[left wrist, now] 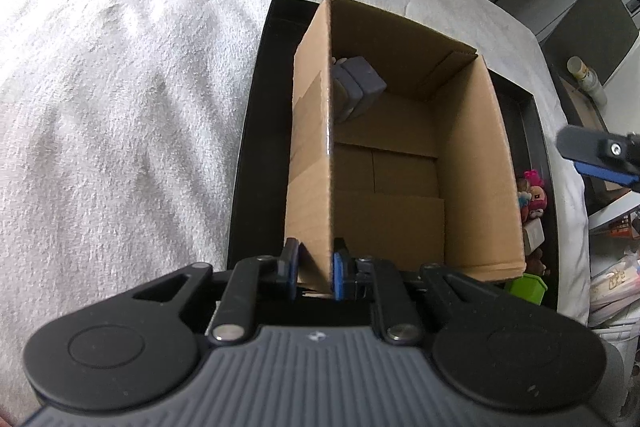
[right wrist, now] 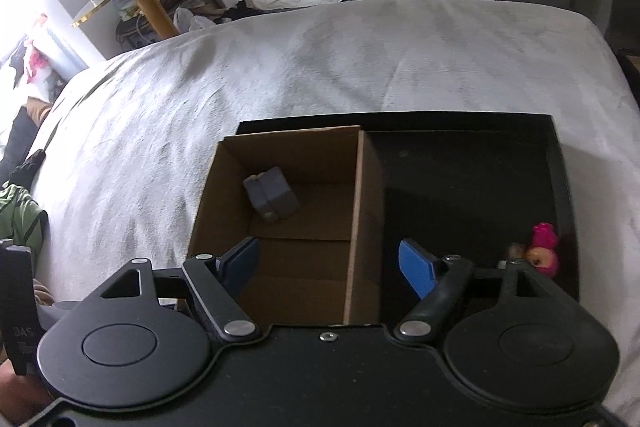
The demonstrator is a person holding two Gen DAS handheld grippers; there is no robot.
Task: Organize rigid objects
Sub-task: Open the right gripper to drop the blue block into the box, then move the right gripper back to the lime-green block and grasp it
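A pale grey blanket covers the bed you are working on, with a black tray set on it and a cluttered room beyond. Your left gripper is pinched narrow on the near wall of the cardboard box, one blue pad inside and the dark one outside, so it is your only anchor for the box. Your right gripper hangs above the box's right wall with its jaws wide and nothing between them; in the left wrist view only one finger of it shows, out to the right. Ahead of the left gripper, in the far left corner of the box, lies a grey block-shaped object, leaning against the wall. To the right of the right gripper, down in the tray's near corner, sit a small pink doll and, in the left wrist view, a white cube and a green box; these are probably what you fetch next. The risks, as I judge them: the box is light and open, so a pull from your left hand could tilt or drag it across the tray, sending the grey object sliding. Reaching right, your open fingers could catch the box's right wall or knock the doll over. The toys crowd together, so a wide grab may take two.
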